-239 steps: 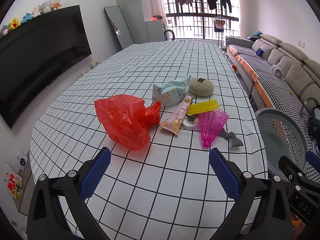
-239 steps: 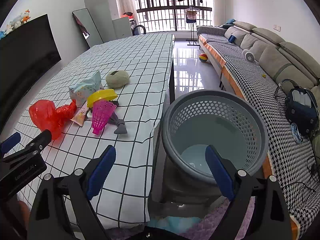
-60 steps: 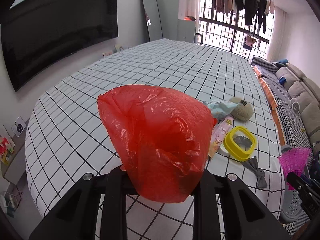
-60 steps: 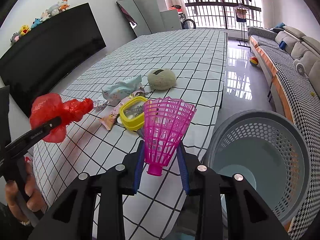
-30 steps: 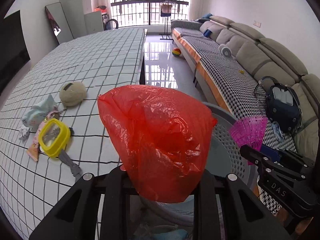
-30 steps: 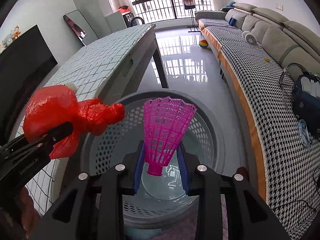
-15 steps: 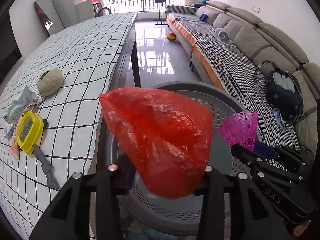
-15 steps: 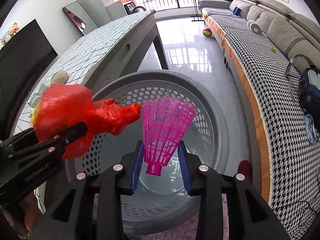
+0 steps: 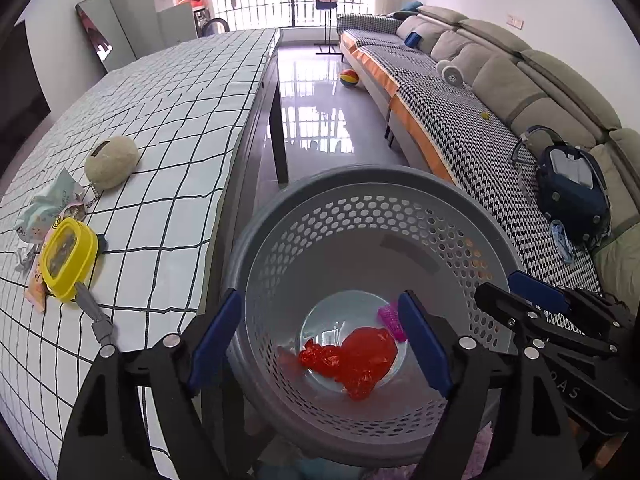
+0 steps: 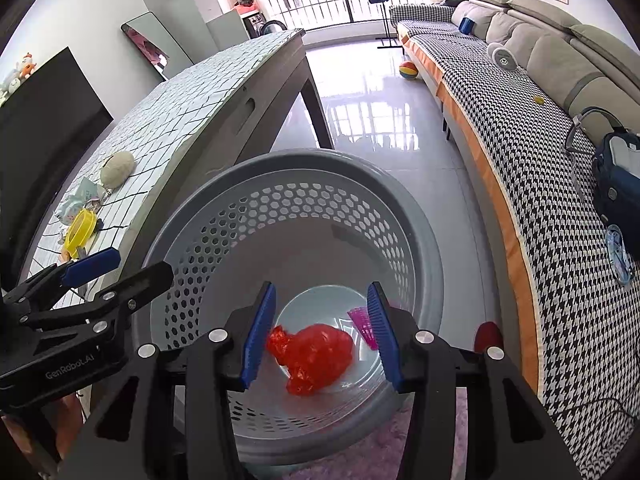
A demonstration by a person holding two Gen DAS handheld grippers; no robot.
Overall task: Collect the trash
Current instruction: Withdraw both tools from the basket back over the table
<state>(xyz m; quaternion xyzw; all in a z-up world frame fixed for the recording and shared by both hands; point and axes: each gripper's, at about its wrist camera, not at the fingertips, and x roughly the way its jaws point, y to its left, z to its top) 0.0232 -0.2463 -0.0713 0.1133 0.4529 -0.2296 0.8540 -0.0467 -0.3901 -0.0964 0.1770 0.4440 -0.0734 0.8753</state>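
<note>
A grey perforated basket (image 9: 360,184) (image 10: 296,168) stands on the floor beside the table. On its bottom lie a crumpled red plastic bag (image 9: 352,356) (image 10: 316,352) and a pink shuttlecock (image 9: 390,318) (image 10: 362,322). My left gripper (image 9: 320,332) hangs over the basket, its jaws opening with nothing between them. My right gripper (image 10: 322,326) hovers over the same basket, jaws also opening and holding nothing. Each gripper shows at the edge of the other's view.
On the checked tablecloth (image 9: 168,128) lie a yellow lidded box (image 9: 66,258), a beige round pouch (image 9: 112,160), a pale wrapper (image 9: 44,208) and a grey scrap (image 9: 96,314). A sofa (image 9: 500,120) with a dark bag (image 9: 572,188) runs along the right. A ball (image 9: 349,78) lies on the floor.
Both grippers opened over the basket. The red bag dropped out of the left one and the pink shuttlecock out of the right one; both now lie on the basket's bottom.
</note>
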